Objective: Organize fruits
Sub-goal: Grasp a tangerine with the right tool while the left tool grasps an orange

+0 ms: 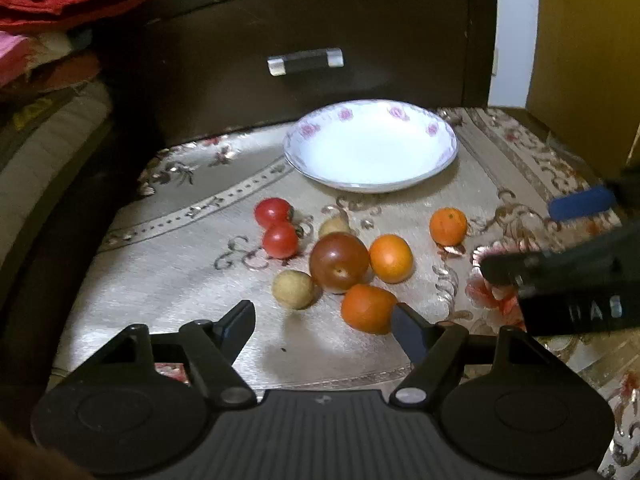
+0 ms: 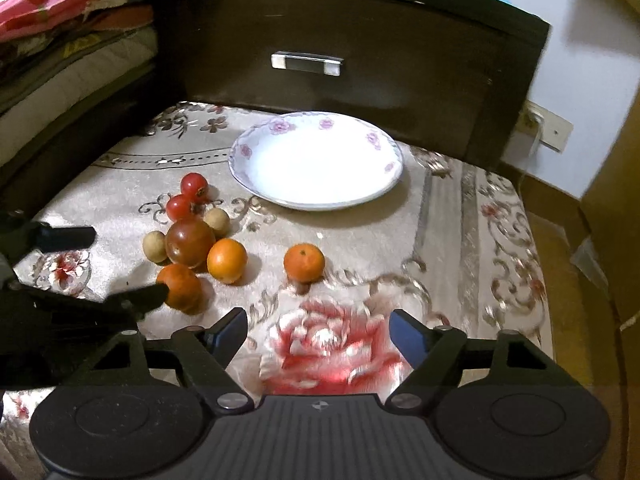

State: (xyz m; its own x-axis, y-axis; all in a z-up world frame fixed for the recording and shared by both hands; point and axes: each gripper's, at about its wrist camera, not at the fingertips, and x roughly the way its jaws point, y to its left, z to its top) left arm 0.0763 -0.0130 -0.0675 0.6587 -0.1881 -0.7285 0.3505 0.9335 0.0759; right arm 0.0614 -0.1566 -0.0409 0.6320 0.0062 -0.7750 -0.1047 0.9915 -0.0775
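A white floral plate (image 1: 370,146) (image 2: 316,160) sits empty at the back of the cloth-covered table. In front of it lie two red cherry tomatoes (image 1: 276,226) (image 2: 188,196), a dark red-brown tomato (image 1: 339,262) (image 2: 190,242), two tan longans (image 1: 293,289) (image 2: 155,246) and three small oranges (image 1: 390,258) (image 2: 227,260), one apart to the right (image 1: 448,226) (image 2: 304,262). My left gripper (image 1: 322,320) is open and empty, just short of the nearest orange (image 1: 368,308) (image 2: 180,286). My right gripper (image 2: 318,330) is open and empty over a red flower print.
A dark wooden drawer front with a metal handle (image 1: 306,60) (image 2: 306,62) stands behind the plate. Folded bedding (image 2: 60,20) is piled at the left. The right gripper's fingers (image 1: 560,264) reach into the left wrist view at the right. A yellow-brown cabinet (image 1: 580,60) stands at the right.
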